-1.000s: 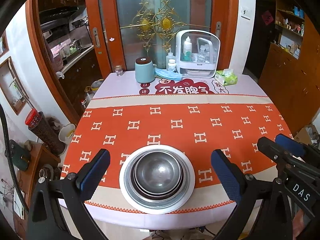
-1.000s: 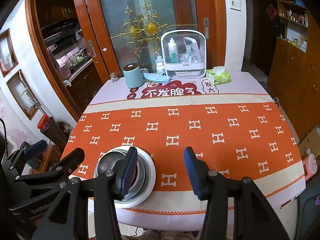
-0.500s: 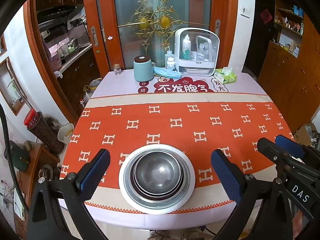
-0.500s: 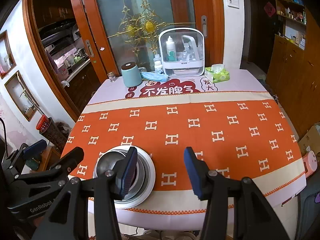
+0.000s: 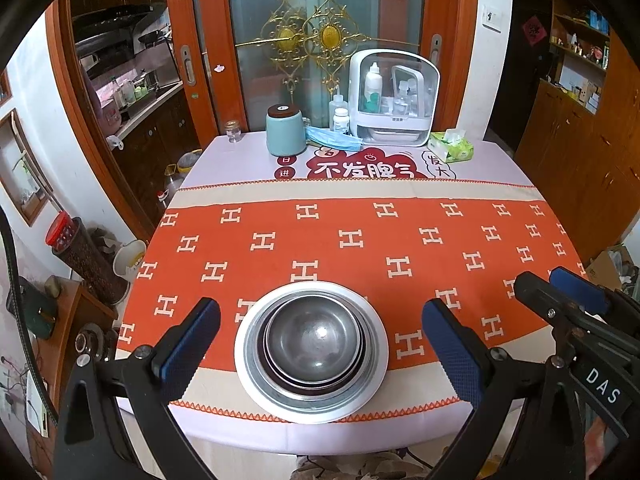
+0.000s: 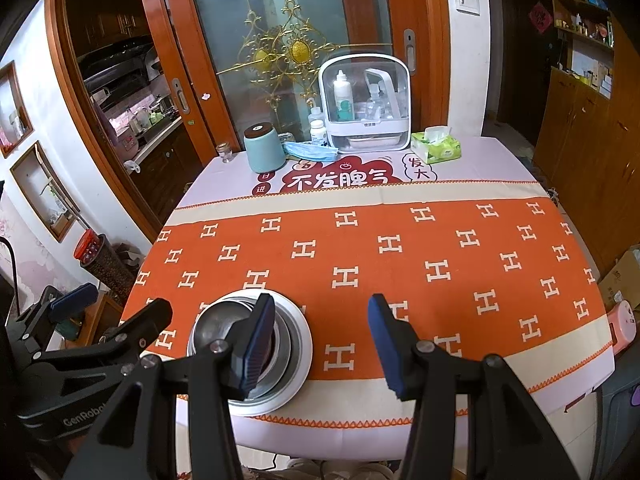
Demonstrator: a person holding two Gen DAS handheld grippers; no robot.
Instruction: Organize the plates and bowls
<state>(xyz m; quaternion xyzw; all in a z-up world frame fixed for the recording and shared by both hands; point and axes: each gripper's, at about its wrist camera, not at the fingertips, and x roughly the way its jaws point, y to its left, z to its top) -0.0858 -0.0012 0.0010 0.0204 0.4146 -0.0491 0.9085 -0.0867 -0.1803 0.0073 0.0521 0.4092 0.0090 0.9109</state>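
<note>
Left claw (image 5: pixel 320 344) wide, framing steel bowl stack (image 5: pixel 314 338) on white plate (image 5: pixel 376 376); right claw (image 6: pixel 320 340) wide at three o'clock. We should grip top bowl's rim squarely.

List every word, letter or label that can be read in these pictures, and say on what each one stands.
"DAS": on the right gripper, as the left camera shows it.
"GenRobo", cut off: on the left gripper, as the right camera shows it.
"不发脾气", "发大", "日进": printed on the tablecloth.
"H", repeated: on the orange cloth.
Labels on the bottles and the white case: too small to read.
</note>
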